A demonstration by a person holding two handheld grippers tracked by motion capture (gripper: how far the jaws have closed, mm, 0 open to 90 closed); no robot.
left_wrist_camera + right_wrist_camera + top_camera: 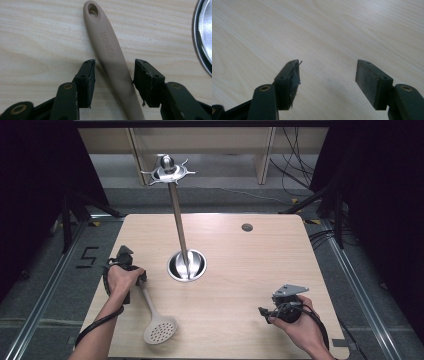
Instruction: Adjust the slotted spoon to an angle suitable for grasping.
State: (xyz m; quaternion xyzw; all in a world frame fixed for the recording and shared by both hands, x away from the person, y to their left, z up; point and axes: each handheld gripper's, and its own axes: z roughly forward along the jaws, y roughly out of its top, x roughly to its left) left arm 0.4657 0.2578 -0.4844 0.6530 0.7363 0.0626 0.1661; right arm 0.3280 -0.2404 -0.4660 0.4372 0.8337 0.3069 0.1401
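Note:
A beige slotted spoon lies on the wooden table, its perforated head near the front edge and its handle pointing away from me. My left gripper is lowered over the handle. In the left gripper view the handle, marked SUPOR and with a hanging hole at its end, runs between the jaws of my left gripper. These are open: the right pad sits against the handle, the left one a little apart. My right gripper is open over bare wood at the front right.
A shiny metal rack stands mid-table: a round base, a tall pole and a ring of hooks on top. A small round grommet sits at the back right. Cables and shelving lie beyond the table.

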